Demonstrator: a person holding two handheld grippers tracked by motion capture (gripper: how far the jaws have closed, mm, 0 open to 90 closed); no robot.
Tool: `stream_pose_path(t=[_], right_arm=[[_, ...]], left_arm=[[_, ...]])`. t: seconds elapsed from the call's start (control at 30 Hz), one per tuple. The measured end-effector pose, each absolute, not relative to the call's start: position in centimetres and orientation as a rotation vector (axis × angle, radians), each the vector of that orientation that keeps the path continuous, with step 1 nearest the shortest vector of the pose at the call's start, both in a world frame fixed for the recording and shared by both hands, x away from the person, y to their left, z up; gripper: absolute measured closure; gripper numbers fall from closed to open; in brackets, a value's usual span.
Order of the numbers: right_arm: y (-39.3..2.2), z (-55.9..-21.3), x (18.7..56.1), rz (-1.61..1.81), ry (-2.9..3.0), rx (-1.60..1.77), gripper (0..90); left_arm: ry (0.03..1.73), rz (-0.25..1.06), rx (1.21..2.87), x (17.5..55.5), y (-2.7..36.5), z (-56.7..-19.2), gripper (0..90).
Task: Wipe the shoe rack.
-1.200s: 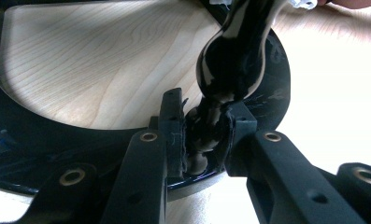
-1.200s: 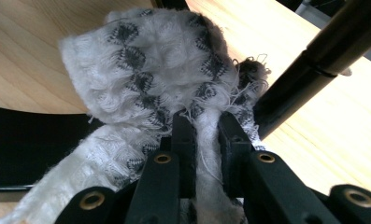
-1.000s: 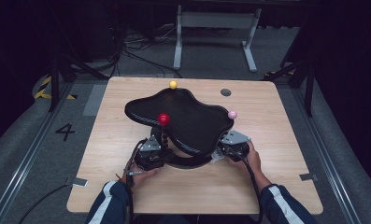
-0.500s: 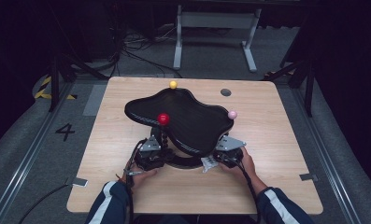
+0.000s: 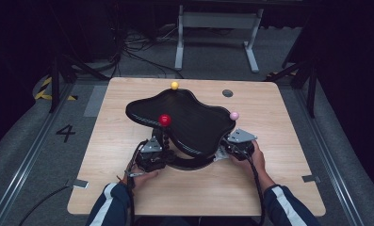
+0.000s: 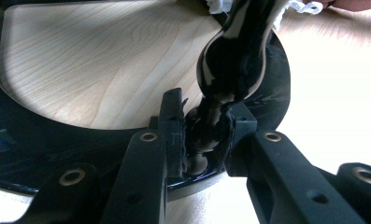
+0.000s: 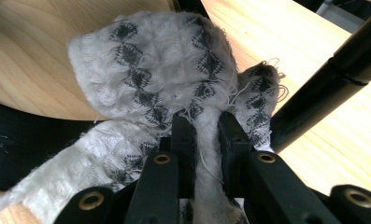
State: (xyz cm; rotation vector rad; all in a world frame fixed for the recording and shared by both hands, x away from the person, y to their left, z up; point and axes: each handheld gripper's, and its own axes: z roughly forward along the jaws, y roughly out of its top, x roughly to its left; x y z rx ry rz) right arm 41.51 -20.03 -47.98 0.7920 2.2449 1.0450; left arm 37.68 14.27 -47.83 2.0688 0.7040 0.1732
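My right tongs (image 5: 221, 153) have slid along the stand's base (image 5: 189, 163), clamped on the white patterned cloth (image 7: 160, 79). Left tongs (image 5: 160, 147) grip the stand's black stem (image 6: 209, 135) on the desk (image 5: 288, 122). I'm wiping; next, sweep further round.

Sleeves: person is wearing dark navy sleeves (image 5: 110, 207), each showing a white stripe running lengthwise.
Left tongs (image 5: 151, 157): black body, carrying a grey three-cornered plate on top; a dark cable is trailing back along the forearm.
Right tongs (image 5: 235, 147): black body, also wearing a grey three-cornered plate; a black cable is running down beside the wrist.
Jaws, close up: matte black arms are showing brass-coloured rivets or eyelets; blocky black pads are sitting at the tips.
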Motion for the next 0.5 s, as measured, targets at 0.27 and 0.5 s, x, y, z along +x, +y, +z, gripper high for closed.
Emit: stream_pose_path(t=[0.27, 0.5], right_arm=[[-19.4, -47.8, 40.6, 1.086, 2.298, 0.762, 79.4], [-18.5, -47.9, 39.3, 1.122, 2.341, 0.677, 79.3]], left_arm=[[0.711, 0.167, 2.068, 37.7, 14.3, -47.8, 74.2], [0.704, 0.182, 2.074, 37.7, 14.4, -47.8, 74.2]])
